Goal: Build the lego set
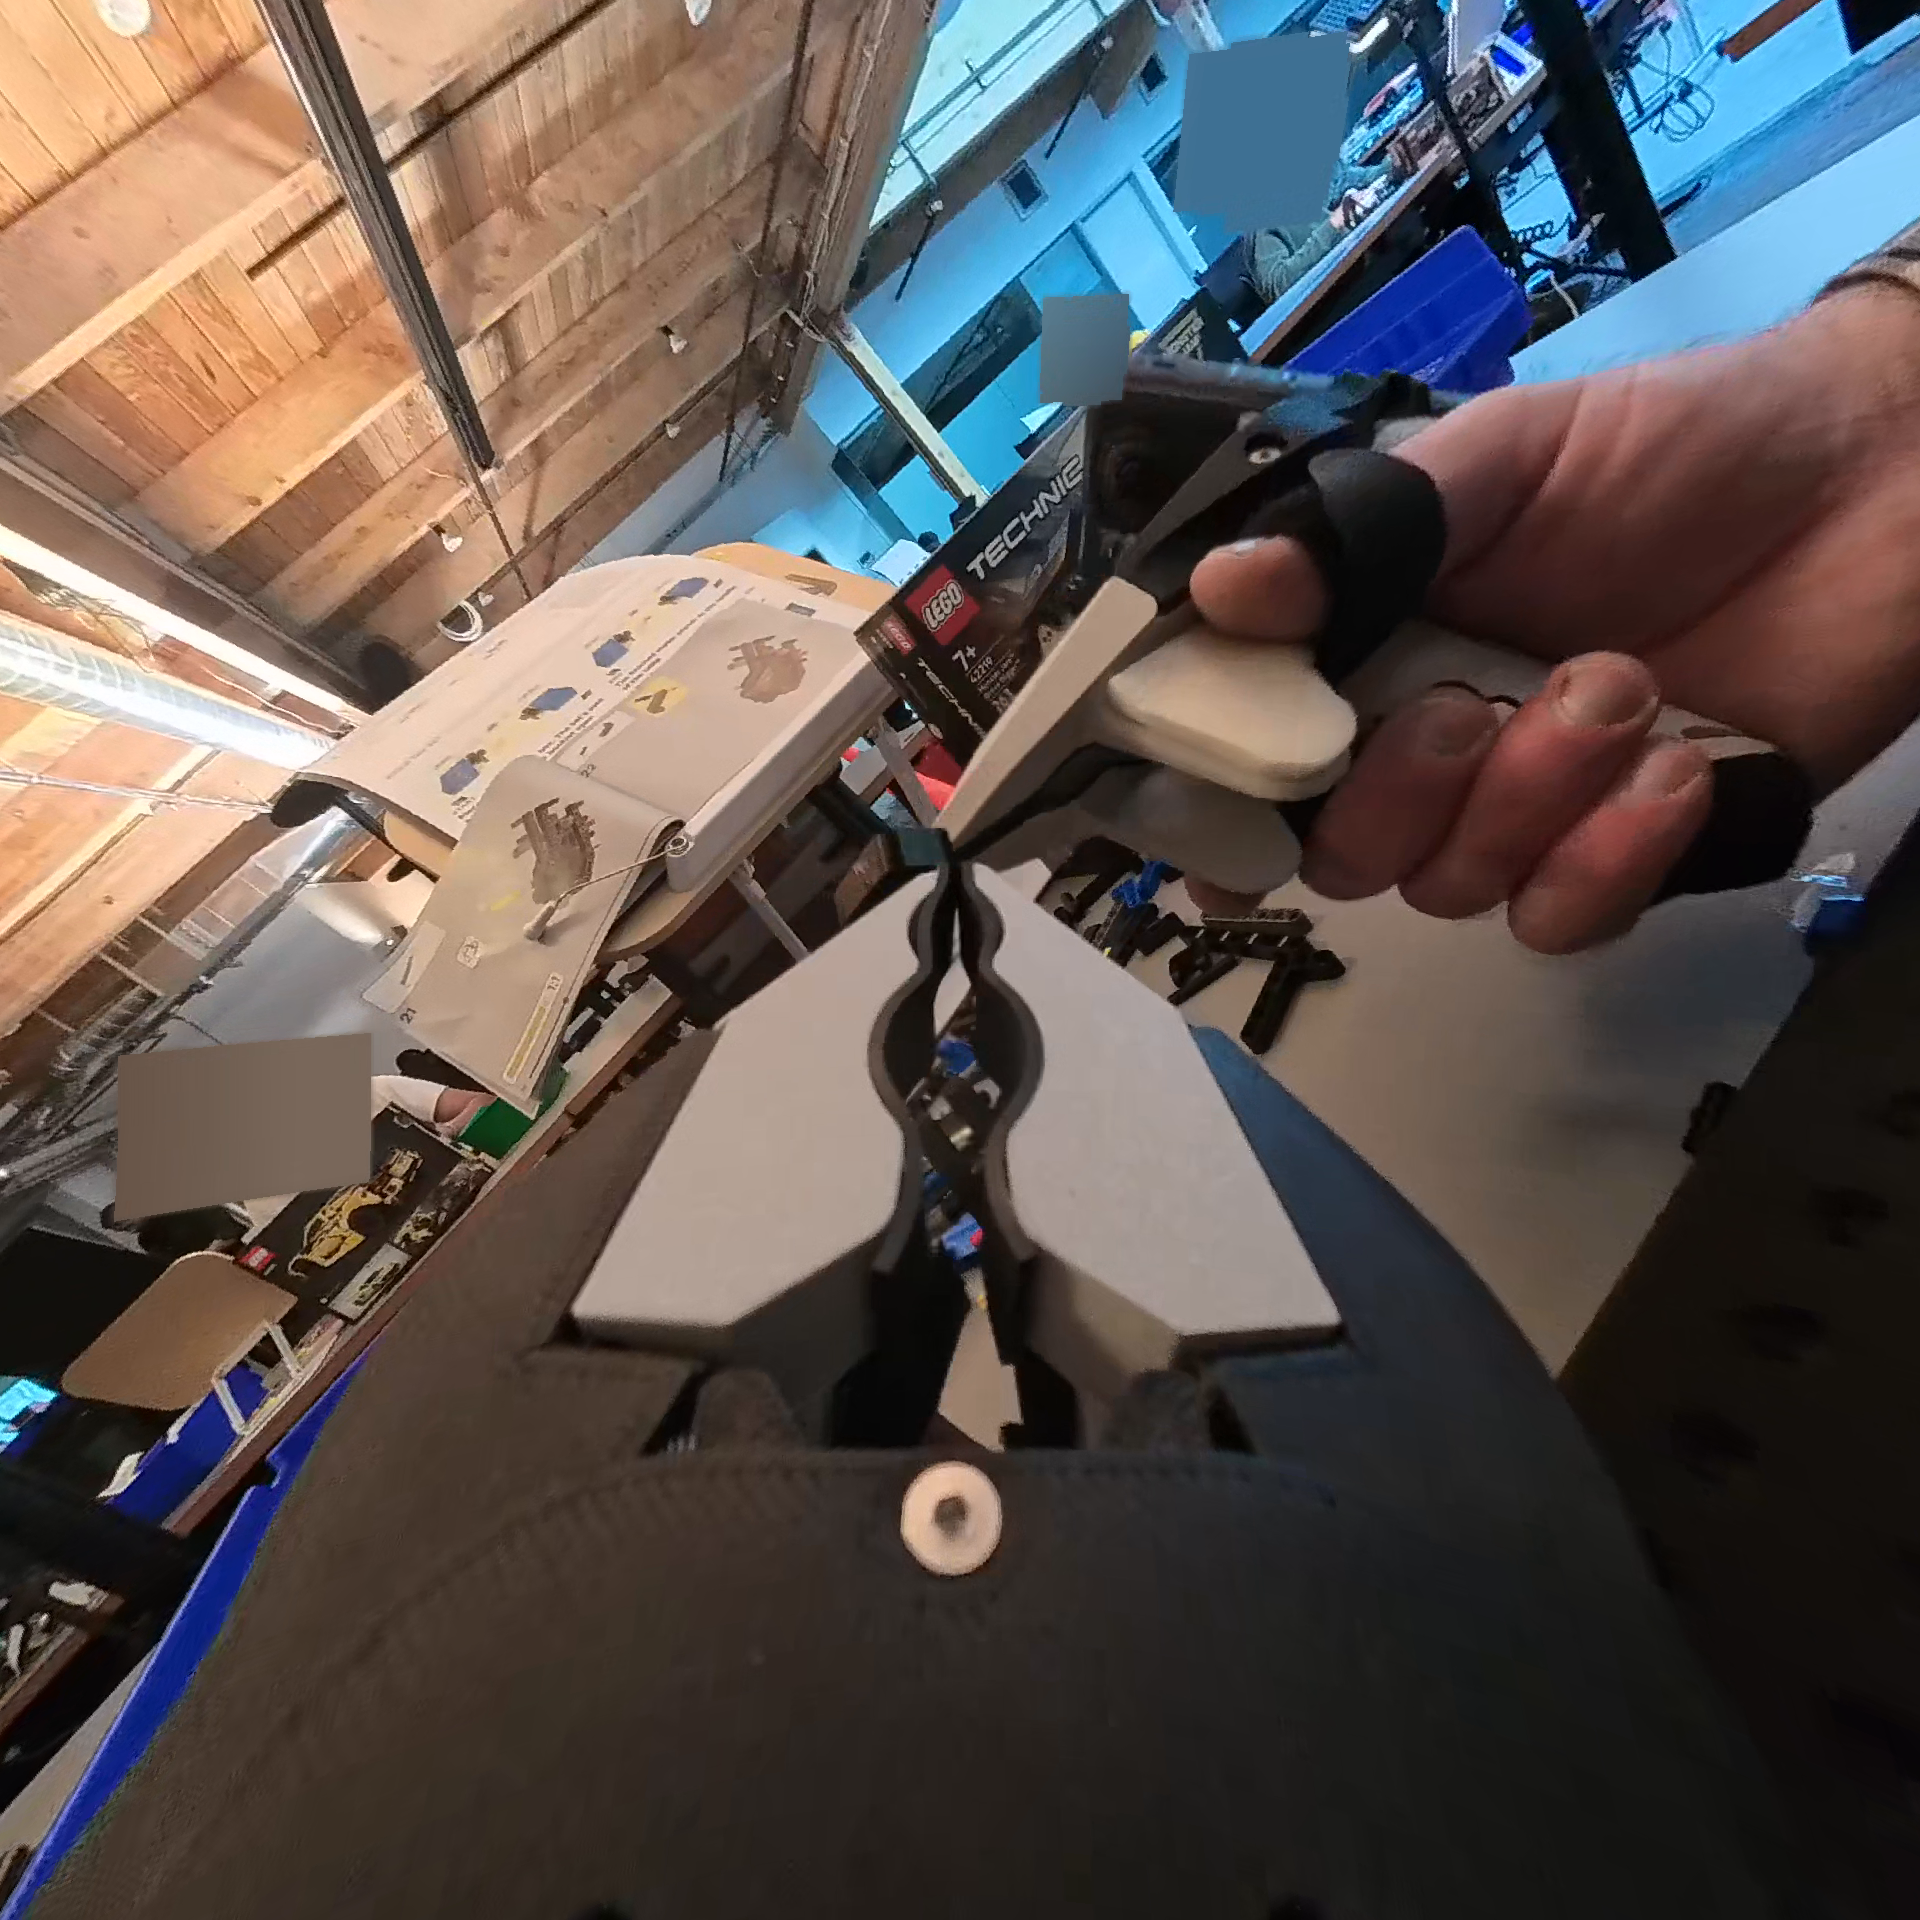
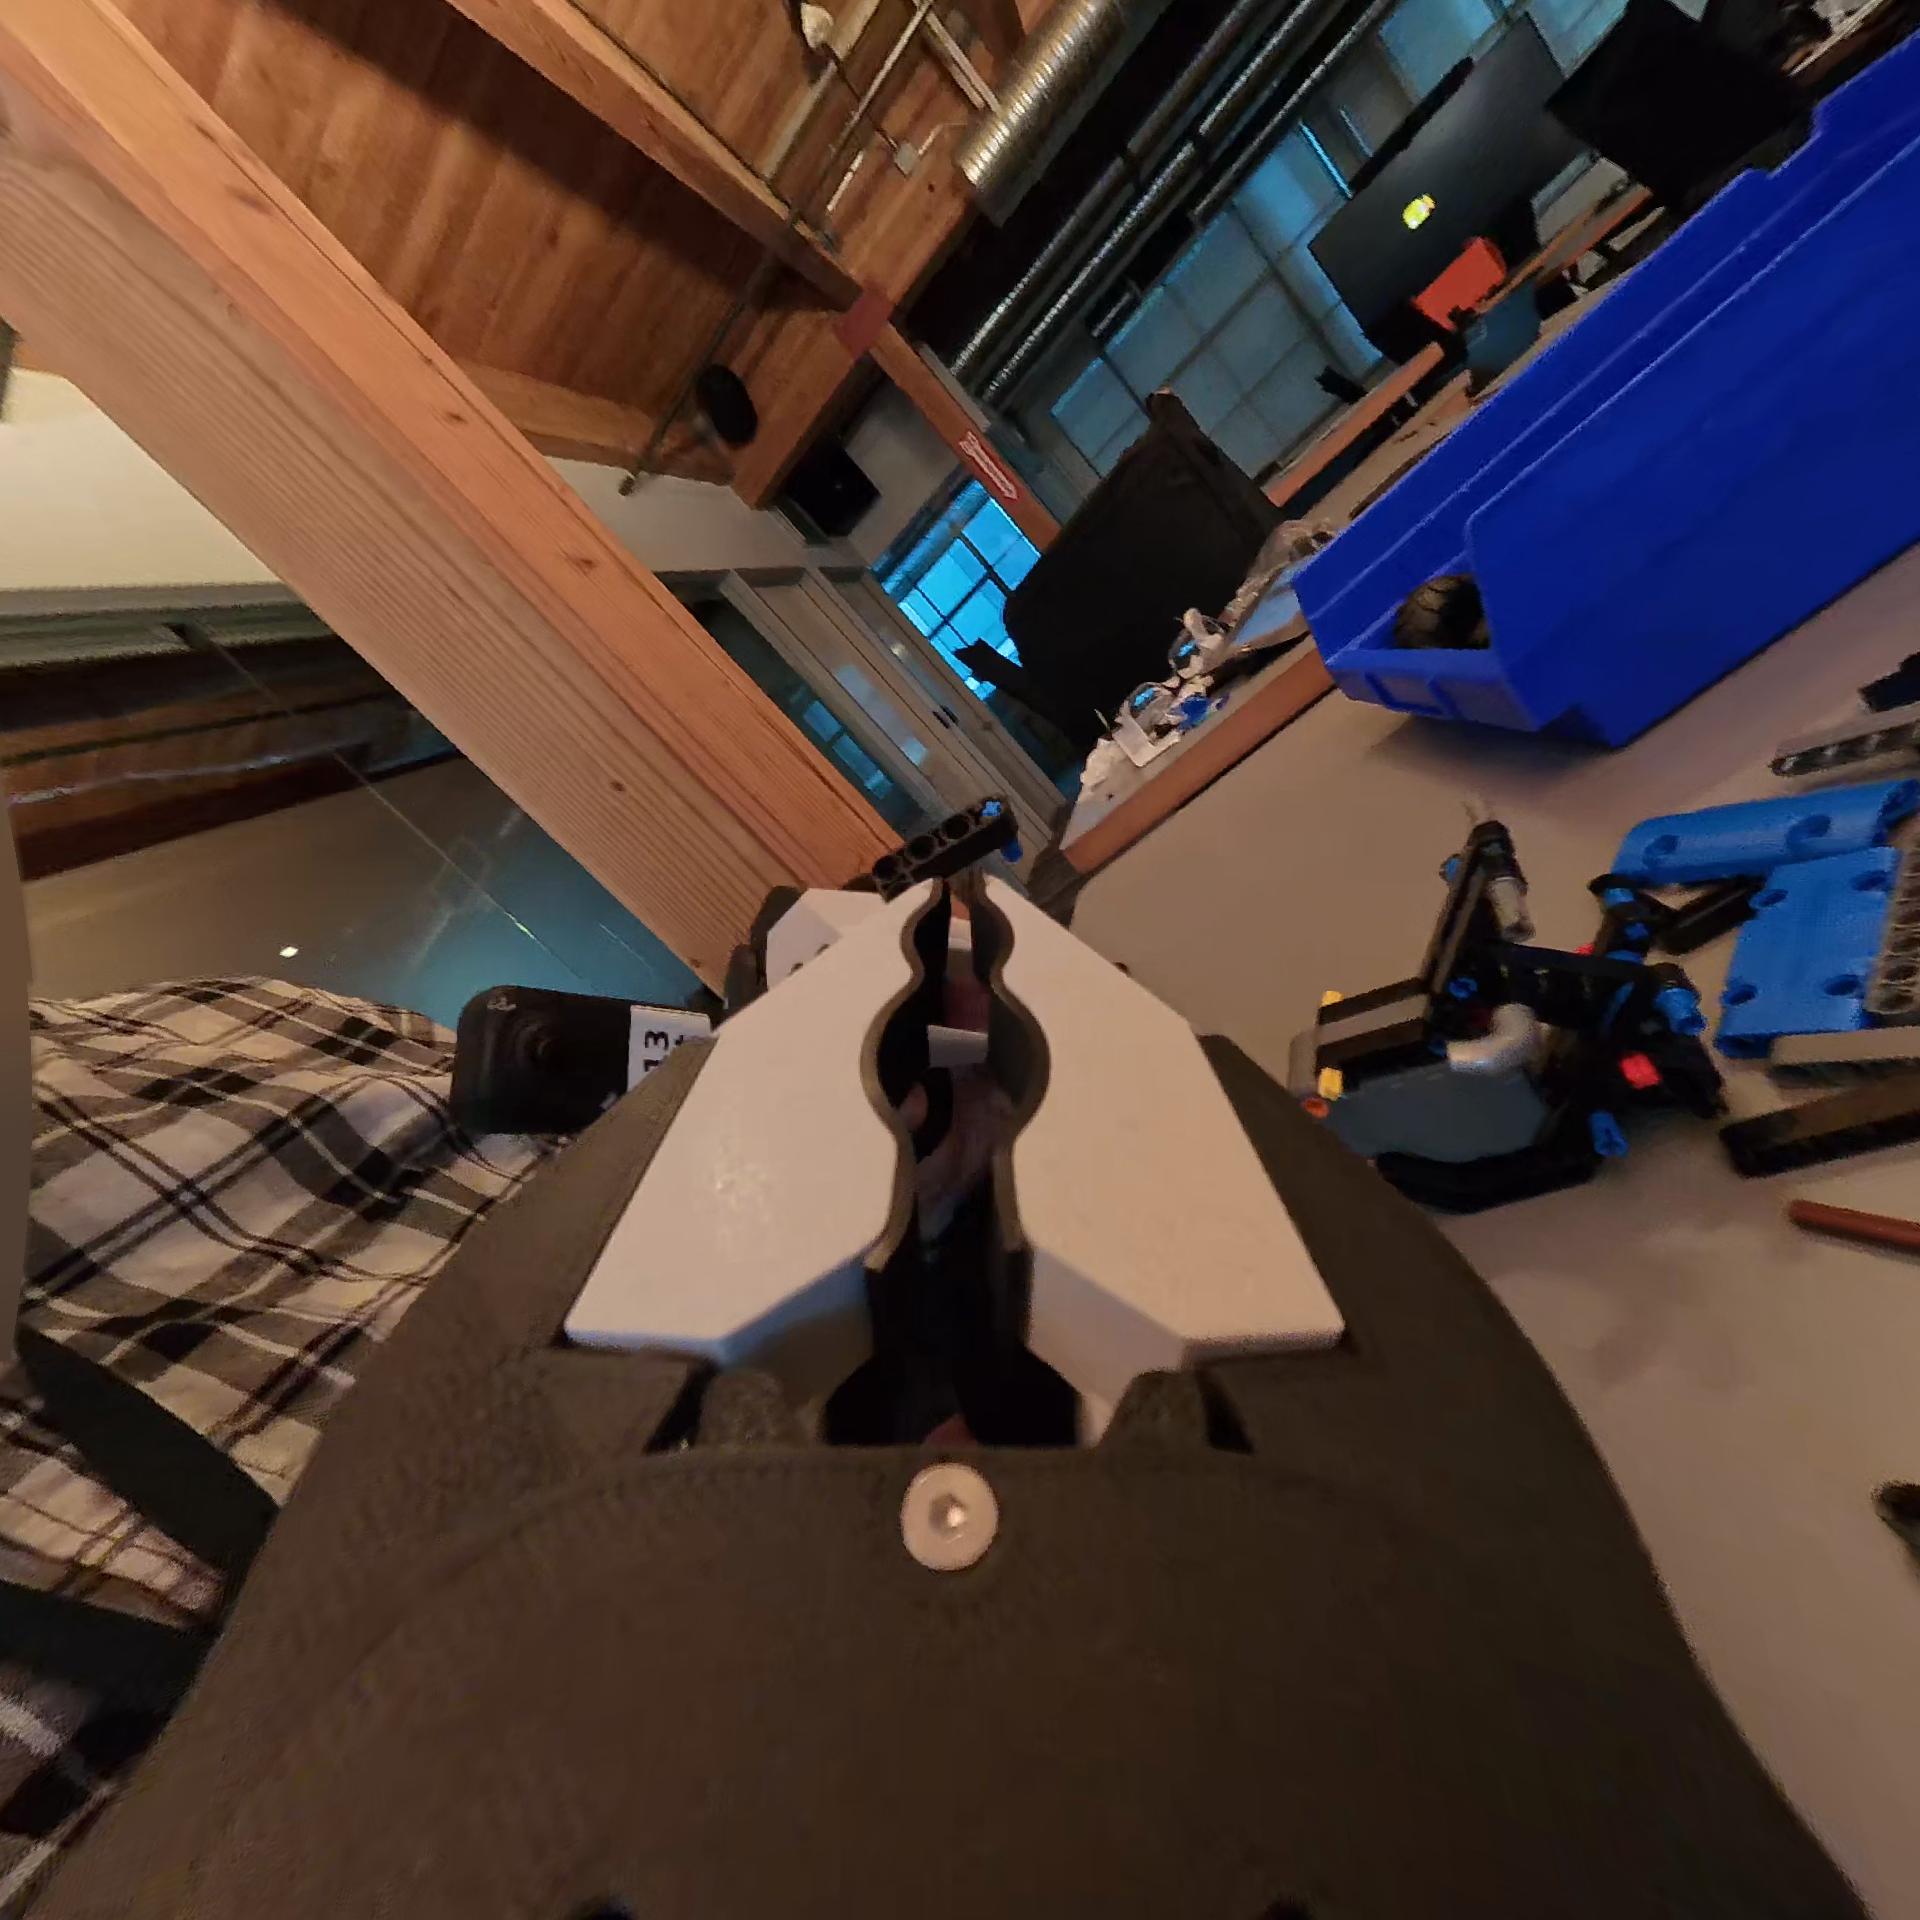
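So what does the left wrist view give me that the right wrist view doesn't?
Only the left wrist view shows the open instruction booklet on its stand, the set's box, loose black beams on the table, and the right gripper held in a hand.

Only the right wrist view shows the partly built model, blue panel pieces, blue bins, and a short black beam with a blue pin pinched at the right gripper's tips.

Both show closed white fingers, the grey table and wooden ceiling beams.

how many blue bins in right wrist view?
2: nested blue bins on the table's far right, the front one's rim nearest. More may be cropped.
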The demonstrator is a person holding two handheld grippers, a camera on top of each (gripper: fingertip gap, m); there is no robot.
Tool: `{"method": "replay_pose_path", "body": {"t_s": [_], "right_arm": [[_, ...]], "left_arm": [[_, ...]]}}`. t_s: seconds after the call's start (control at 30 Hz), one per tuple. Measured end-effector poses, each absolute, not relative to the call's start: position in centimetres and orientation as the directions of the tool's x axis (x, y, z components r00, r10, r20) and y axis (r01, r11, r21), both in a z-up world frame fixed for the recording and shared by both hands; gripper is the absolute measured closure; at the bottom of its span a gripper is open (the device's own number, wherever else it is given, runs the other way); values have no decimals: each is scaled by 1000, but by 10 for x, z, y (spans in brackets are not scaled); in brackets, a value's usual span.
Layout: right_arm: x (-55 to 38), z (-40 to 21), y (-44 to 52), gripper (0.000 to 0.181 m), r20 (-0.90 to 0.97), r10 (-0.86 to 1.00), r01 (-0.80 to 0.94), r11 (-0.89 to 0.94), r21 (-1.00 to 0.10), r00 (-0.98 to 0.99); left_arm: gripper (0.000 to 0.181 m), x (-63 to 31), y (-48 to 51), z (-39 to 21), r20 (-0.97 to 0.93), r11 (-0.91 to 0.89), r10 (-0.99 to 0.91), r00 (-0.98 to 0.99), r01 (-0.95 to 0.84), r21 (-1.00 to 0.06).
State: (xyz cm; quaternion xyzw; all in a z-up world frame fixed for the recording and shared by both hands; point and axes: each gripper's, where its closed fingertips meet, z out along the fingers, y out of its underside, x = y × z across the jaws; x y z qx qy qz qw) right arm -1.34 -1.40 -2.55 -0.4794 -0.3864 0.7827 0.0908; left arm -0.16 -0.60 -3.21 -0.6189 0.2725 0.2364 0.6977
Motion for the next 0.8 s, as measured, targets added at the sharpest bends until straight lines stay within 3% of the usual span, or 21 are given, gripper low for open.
{"method": "replay_pose_path", "body": {"t_s": [0.13,0.3,0.43,0.53,0.67,0.8], "right_arm": [[-15,-38,-7,180,-676,568,259,-643,-721,-469],[-15,-44,-13,166,-672,570,303,-611,-731,-473],[-11,-39,-18,154,-704,488,343,-635,-692,-517],[-10,-46,-21,156,-701,500,374,-605,-703,-509],[-9,-55,-12,160,-671,585,382,-553,-741,-454],[-5,-87,-1,160,-569,741,461,-391,-797,-356]], "left_arm": [[181,-4,-6,-42,-677,95,-61,733,-671,-735],[181,-1,-7,-49,-702,95,-105,704,-696,-712],[181,2,-6,-54,-770,87,-109,629,-766,-638],[181,1,-5,-58,-794,73,-114,597,-792,-606],[181,0,-8,-68,-778,42,-185,601,-786,-617],[181,-21,-15,-80,-685,-78,-261,681,-722,-688]]}}
